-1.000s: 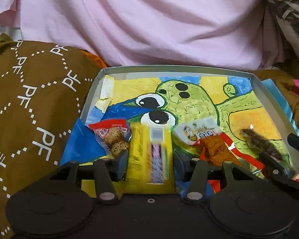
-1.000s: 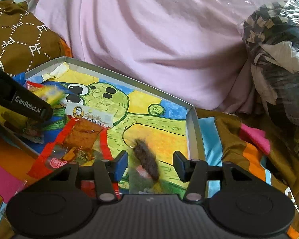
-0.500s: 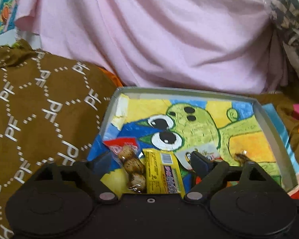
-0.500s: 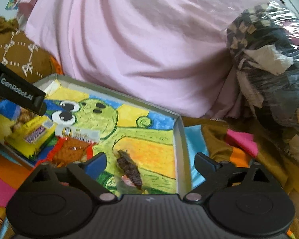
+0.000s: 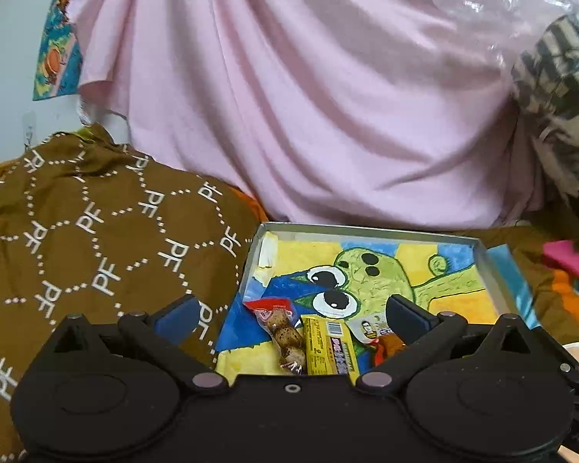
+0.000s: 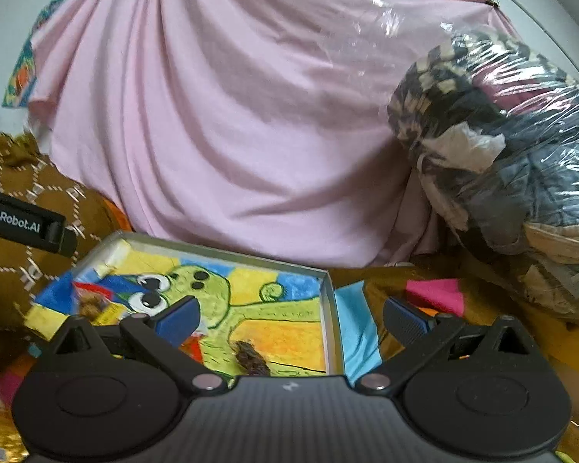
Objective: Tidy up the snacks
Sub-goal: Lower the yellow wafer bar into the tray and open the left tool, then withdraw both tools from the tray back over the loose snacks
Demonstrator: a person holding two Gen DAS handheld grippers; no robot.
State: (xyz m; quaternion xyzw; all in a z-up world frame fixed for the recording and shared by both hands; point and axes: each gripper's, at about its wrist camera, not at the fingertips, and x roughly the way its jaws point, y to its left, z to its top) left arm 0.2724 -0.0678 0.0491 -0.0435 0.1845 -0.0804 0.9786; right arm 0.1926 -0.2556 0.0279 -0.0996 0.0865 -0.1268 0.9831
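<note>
A shallow grey tray (image 5: 366, 229) with a green cartoon figure painted inside lies on the bedding. At its near left lie a clear pack of round brown snacks (image 5: 283, 335), a yellow bar (image 5: 328, 347) and a white-labelled red pack (image 5: 370, 326). My left gripper (image 5: 289, 310) hovers above them, jaws opening wide, touching none. A dark brown snack (image 6: 251, 359) lies near the tray's right wall (image 6: 330, 328). My right gripper (image 6: 291, 312) hangs over it, jaws opening, nothing between the pads. The left tool's black body (image 6: 23, 227) shows at the left edge.
A brown cloth with a white PF pattern (image 5: 96, 250) is heaped left of the tray. A pink sheet (image 5: 308, 96) rises behind it. A plastic-wrapped bundle of cloth (image 6: 501, 173) sits at the right. Multicoloured bedding (image 6: 436, 293) lies to the tray's right.
Both grippers have opened wide, risen and drawn back from the tray. The yellow bar and the dark brown snack, earlier between the jaws, now lie free in the tray.
</note>
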